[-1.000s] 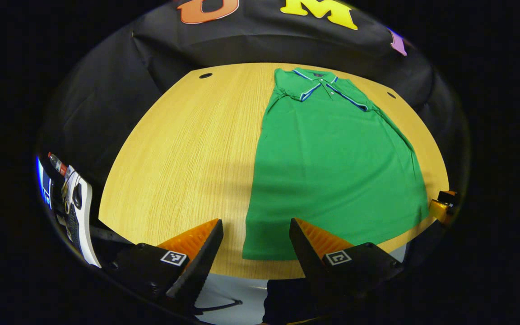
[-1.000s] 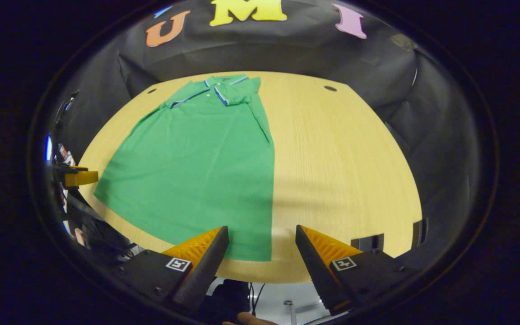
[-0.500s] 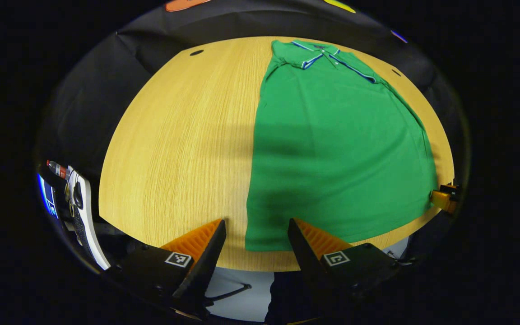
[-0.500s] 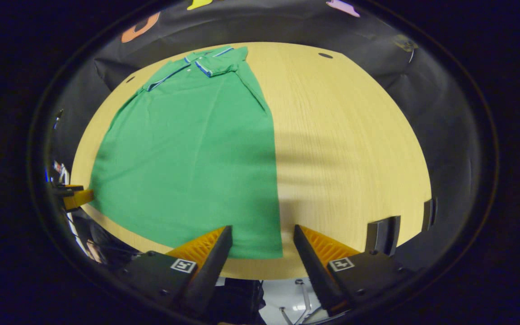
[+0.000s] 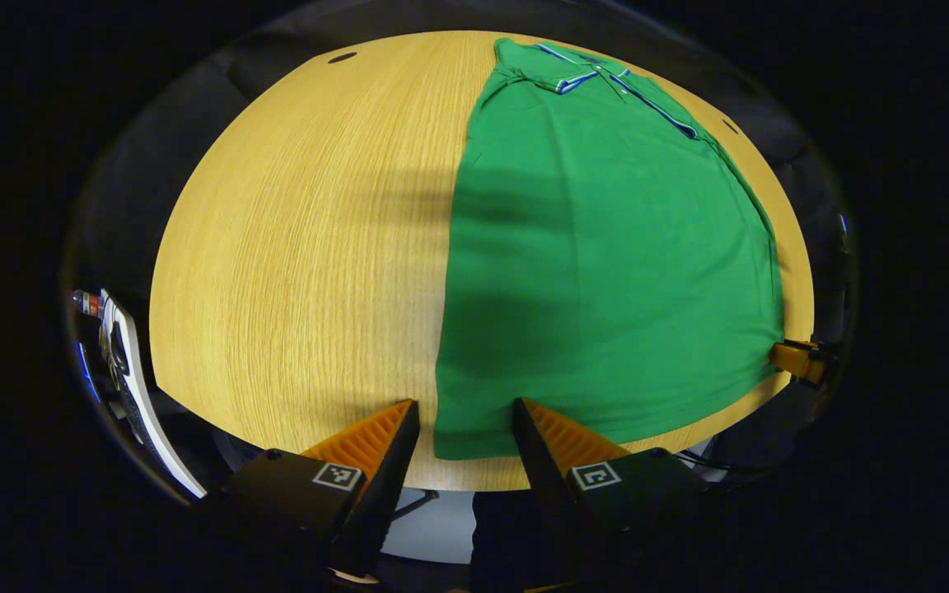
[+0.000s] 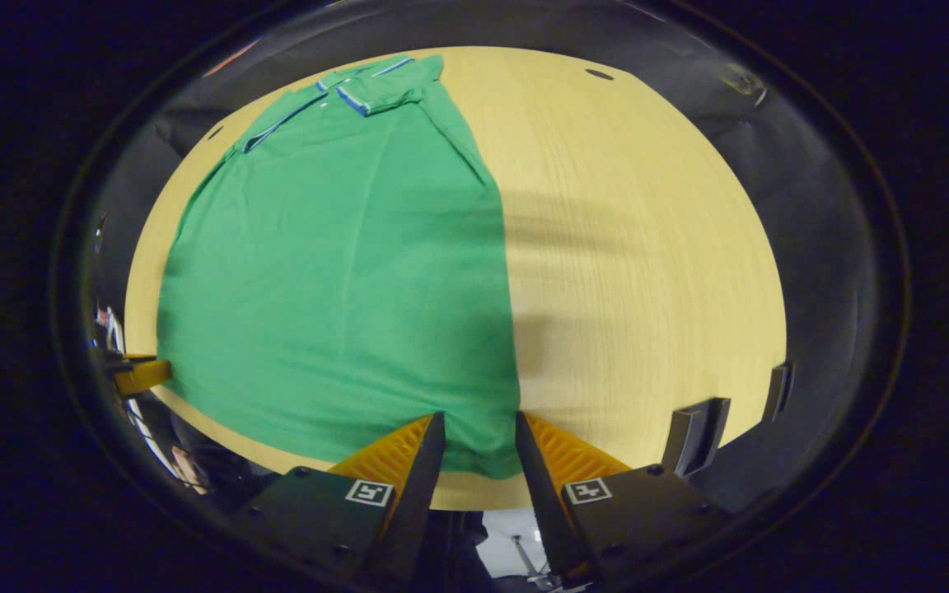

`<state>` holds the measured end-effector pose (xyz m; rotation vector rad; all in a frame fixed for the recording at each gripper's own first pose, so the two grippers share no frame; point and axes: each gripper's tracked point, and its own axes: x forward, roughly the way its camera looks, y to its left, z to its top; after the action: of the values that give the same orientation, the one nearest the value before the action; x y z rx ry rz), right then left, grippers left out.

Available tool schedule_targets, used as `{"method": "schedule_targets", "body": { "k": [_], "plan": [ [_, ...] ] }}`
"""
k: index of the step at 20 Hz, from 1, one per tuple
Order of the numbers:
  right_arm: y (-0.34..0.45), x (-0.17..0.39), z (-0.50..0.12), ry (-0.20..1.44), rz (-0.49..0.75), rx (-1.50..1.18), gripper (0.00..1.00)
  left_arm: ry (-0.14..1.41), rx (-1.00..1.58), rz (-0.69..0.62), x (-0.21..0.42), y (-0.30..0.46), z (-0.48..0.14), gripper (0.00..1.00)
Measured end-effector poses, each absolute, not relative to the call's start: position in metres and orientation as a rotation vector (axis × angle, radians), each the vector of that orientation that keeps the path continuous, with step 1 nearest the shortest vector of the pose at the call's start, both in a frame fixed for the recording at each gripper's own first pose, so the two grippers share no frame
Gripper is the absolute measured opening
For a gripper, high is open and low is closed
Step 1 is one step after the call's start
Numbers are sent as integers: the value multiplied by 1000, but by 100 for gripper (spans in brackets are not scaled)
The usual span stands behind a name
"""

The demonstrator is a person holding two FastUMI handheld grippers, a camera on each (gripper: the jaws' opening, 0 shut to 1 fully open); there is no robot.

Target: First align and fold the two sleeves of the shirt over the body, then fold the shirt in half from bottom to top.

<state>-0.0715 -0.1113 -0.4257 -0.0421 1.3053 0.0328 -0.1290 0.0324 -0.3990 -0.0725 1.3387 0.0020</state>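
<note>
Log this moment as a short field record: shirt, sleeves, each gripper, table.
shirt: green polo flat on the wooden table, collar at the far end
sleeves: appear folded in over the body
left gripper: open, fingers straddling the near hem corner
right gripper: open, jaws set narrower, around the other near hem corner
bottom-to-top fold: not yet done

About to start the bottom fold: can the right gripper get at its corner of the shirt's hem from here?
Probably yes. The right gripper is open with the shirt hem corner lying flat between its fingers near the table edge, nothing over it.
</note>
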Motion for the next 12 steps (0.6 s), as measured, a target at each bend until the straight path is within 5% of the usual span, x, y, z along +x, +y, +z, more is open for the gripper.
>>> {"method": "schedule_targets", "body": {
  "k": [1,2,4,6,7,12],
  "plan": [
    [-112,-70,-426,1309,41,-49,57,1352,-66,-7,-128,32,-399,76],
    [-113,-69,-425,1325,28,-36,44,1365,-56,-18,-126,31,-399,82],
    [-111,-67,-426,1347,30,-45,27,1390,-46,-30,-125,30,-398,72],
    [-111,-67,-425,1359,34,-58,34,1404,-47,-26,-126,29,-399,69],
    [-111,-67,-425,1363,37,-63,26,1403,-39,-34,-126,28,-398,66],
    [-111,-66,-425,1367,40,-58,30,1388,-26,-51,-126,21,-397,50]
  ]
}}
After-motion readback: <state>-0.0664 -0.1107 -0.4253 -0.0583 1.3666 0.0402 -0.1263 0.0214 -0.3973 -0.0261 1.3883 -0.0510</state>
